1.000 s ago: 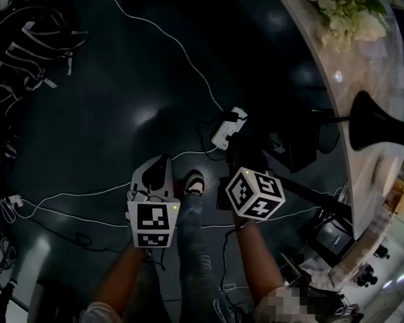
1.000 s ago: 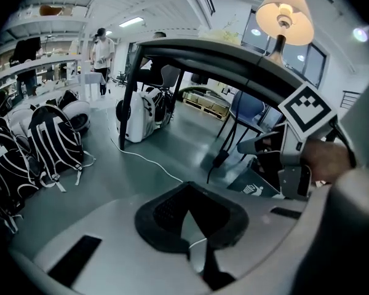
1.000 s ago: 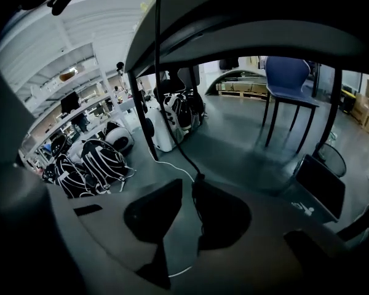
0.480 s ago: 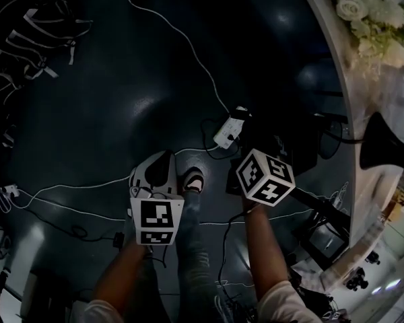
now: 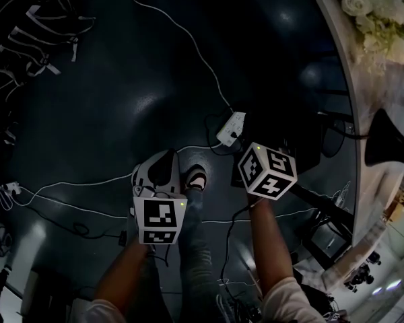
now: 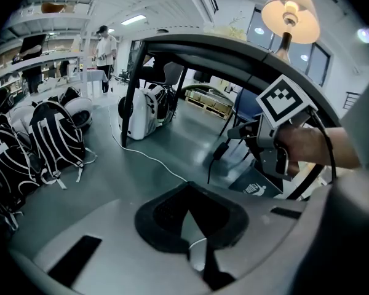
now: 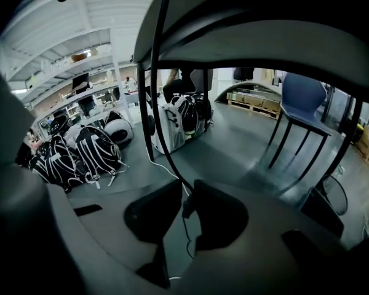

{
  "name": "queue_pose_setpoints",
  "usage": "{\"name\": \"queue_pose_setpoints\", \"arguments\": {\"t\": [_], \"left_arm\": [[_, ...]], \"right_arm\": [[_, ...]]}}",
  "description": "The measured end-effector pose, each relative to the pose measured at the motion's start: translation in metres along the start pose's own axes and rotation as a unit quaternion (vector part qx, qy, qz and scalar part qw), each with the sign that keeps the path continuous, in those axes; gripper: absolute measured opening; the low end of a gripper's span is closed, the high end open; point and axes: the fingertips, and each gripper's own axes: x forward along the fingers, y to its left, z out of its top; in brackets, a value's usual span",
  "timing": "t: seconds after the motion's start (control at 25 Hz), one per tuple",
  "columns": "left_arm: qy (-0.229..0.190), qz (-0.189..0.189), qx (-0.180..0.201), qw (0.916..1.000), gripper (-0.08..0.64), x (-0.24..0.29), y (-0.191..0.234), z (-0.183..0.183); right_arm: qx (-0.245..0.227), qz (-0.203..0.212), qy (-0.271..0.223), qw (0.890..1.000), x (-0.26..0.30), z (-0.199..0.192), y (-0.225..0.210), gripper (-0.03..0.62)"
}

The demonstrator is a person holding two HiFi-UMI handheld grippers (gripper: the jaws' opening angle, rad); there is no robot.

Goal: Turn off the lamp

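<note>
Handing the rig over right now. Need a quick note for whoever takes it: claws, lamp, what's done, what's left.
Left claw: shut, empty, idle low over the floor.
Right claw: closed in on the cord switch, which hangs below the table.
Lamp: stands on the table, lit.
Done: switch found and taken between the jaws.
Left: press the switch, then check that the lamp goes dark.
</note>
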Motion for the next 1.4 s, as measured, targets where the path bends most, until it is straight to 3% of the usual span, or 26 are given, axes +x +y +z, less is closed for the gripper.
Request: {"name": "queue_pose_setpoints", "arguments": {"t": [0.36,0.6,0.72,0.92,1.08,1.4], "left_arm": [[0.002,-0.004,0.0,1.0,-0.005,-0.003,-0.004,-0.007],[-0.001,-0.006,0.006,1.0,-0.005,-0.007,-0.003,-0.007],[-0.007,-0.031,0.019,0.9993,-0.005,-0.009,-0.011,-0.004],[-0.024,-0.088,0.057,0.9941,-0.005,-0.019,-0.038,0.003],[-0.019,-0.122,0.099,0.9874,-0.005,-0.028,-0.06,0.008],[0.016,-0.203,0.172,0.9638,0.0,-0.04,-0.097,0.003]], "right_arm": [[-0.027,0.016,-0.005,1.0,0.002,0.004,0.005,0.029],[-0.006,0.057,-0.002,0.998,-0.014,-0.004,0.016,0.014],[-0.002,0.101,-0.004,0.995,-0.032,-0.009,0.025,0.014],[-0.002,0.195,-0.004,0.981,-0.07,-0.017,0.034,0.014],[0.016,0.245,-0.012,0.969,-0.1,-0.01,0.037,0.015],[0.005,0.342,-0.018,0.939,-0.14,-0.003,0.059,0.014]]}}
